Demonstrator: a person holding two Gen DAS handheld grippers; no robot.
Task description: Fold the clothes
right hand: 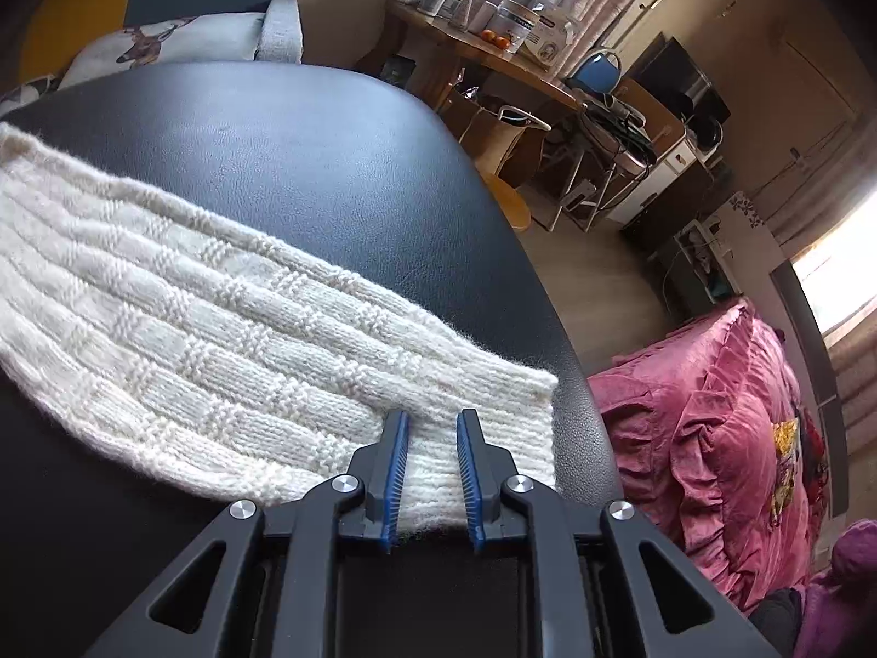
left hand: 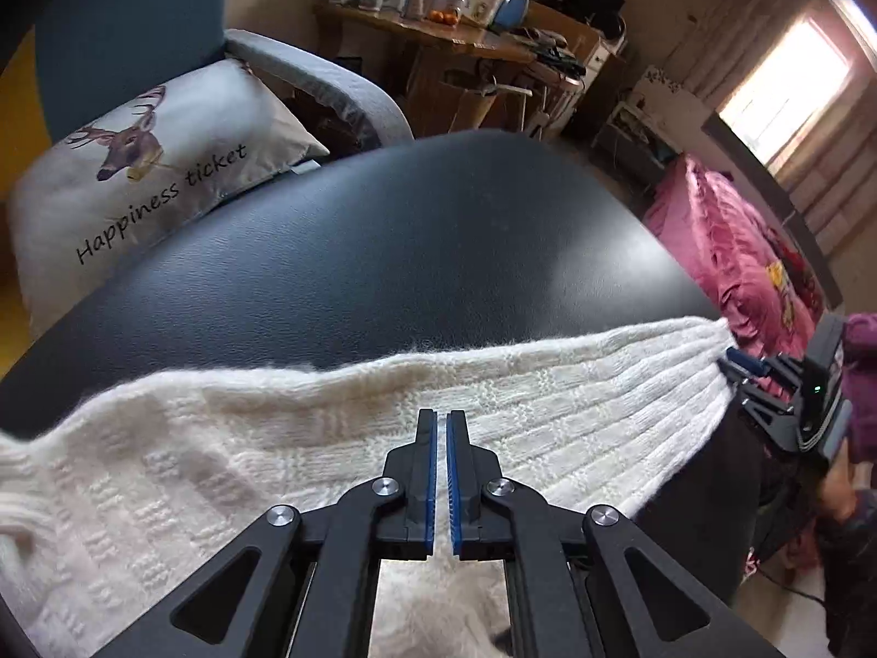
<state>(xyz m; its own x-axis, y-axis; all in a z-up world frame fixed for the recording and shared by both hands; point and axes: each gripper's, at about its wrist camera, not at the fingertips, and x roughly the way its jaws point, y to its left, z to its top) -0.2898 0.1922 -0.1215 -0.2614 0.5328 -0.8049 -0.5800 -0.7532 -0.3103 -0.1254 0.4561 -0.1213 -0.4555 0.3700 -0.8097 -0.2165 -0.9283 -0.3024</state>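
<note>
The knit (right hand: pixel 219 329), a cream ribbed piece, lies flat as a long band across the near part of the black table (right hand: pixel 329 164), one narrow end reaching the table's right edge. Whether it is a sleeve, a scarf or a garment already folded to a strip, you cannot tell from here.

Your right gripper (right hand: pixel 433 471) sits low at that right end with its jaws parted, ribbed fabric showing between them, nothing pinched. Your left gripper (left hand: pixel 442 471) hovers over the middle of the band, jaws nearly together with only a sliver of gap; nothing shows clamped between the tips, though fabric passes beneath them.

As for progress: the band is smooth and straight, which suits either a piece spread out ready for folding or one already folded lengthwise and awaiting a cross fold. The pictures do not settle which.

Readable writing: the cushion (left hand: pixel 164 164) beyond the table carries a deer's head and the words "Happiness ticket".
</note>
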